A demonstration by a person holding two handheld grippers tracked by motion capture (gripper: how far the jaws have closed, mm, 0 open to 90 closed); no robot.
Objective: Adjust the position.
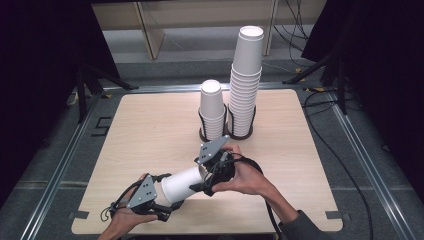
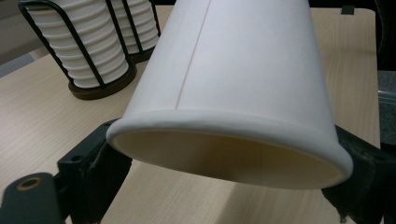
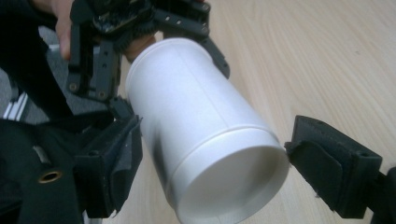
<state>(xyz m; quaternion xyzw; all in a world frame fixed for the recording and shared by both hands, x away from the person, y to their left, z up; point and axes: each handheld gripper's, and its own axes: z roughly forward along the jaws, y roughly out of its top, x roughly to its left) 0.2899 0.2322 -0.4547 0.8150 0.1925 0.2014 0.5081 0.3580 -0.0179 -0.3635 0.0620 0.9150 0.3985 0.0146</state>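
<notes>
**A:** Start closest in — what has the left gripper [image 1: 159,200] got?

**B:** A white paper cup [image 1: 181,185], lying on its side above the near edge of the tabletop [image 1: 150,135]. In the left gripper view its rolled rim [image 2: 224,122] sits between the two black jaws, which pinch the cup at its mouth end. The base points toward the right gripper [image 1: 210,177].

**A:** And the right one?

**B:** In the right gripper view its jaws stand spread on either side of the cup's base end; there is a clear gap on one side, so they are not pressing on the cup.

**A:** So how should this step be done well?

**B:** As I judge it, the cup is being passed or pulled between the two hands. Paper walls crush easily, so the left grip should stay light and close to the rim, where the cup is stiffest. The right jaws ought to be centred over the base before closing — an off-centre squeeze could dent the wall or twist the cup loose.

**A:** Farther back?

**B:** Two black wire holders with stacked cups stand mid-tabletop, side by side: a shorter stack [image 1: 212,109] and a much taller one [image 1: 246,80].

**A:** And the surroundings?

**B:** The tabletop is pale wood grain with rounded corners, set on a metal frame. Cables [image 1: 320,107] trail on the grey floor at the right, and dark curtains hang on both sides.
</notes>
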